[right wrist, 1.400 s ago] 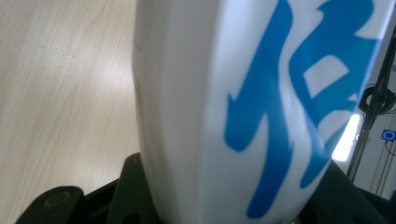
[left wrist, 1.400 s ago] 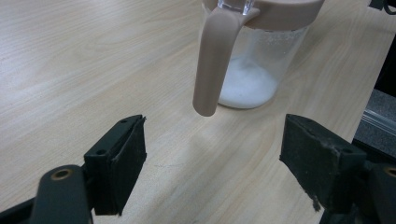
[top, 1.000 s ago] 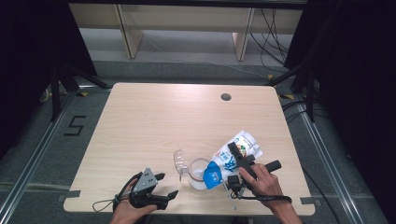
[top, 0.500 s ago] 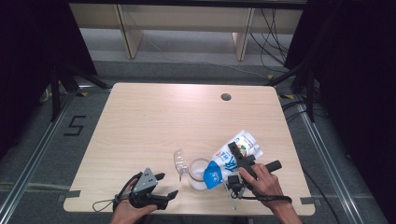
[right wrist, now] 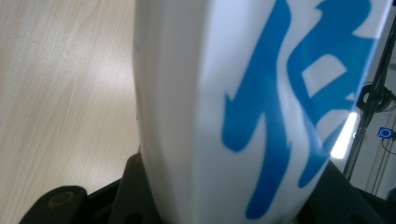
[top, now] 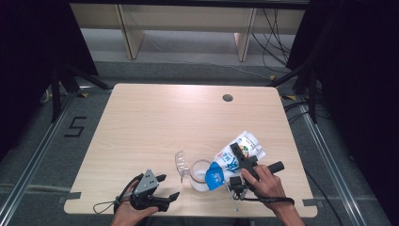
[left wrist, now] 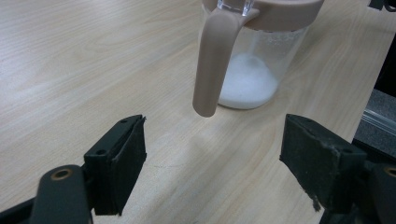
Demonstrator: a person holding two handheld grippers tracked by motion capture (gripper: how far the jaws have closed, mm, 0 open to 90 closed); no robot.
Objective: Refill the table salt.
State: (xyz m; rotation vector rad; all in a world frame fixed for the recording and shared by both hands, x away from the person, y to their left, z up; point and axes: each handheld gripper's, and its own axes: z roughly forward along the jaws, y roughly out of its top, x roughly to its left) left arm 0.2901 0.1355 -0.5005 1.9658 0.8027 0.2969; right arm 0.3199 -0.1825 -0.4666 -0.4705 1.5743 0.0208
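Note:
A clear jug [top: 200,175] [left wrist: 252,60] with a beige handle [left wrist: 211,65] and beige rim stands near the table's front edge, white powder in its bottom. Its clear lid [top: 180,163] is flipped open to the left. My right gripper [top: 239,162] is shut on a white and blue bag [top: 233,159] [right wrist: 252,107], tilted with its blue end over the jug's mouth. My left gripper [top: 168,187] [left wrist: 215,163] rests open on the table left of the jug, its jaws wide apart and pointing at the handle, holding nothing.
The light wood table [top: 155,122] has a round cable hole [top: 227,98] at the back right. Grey floor with rails surrounds it, and a "5" [top: 75,127] is marked on the floor at left.

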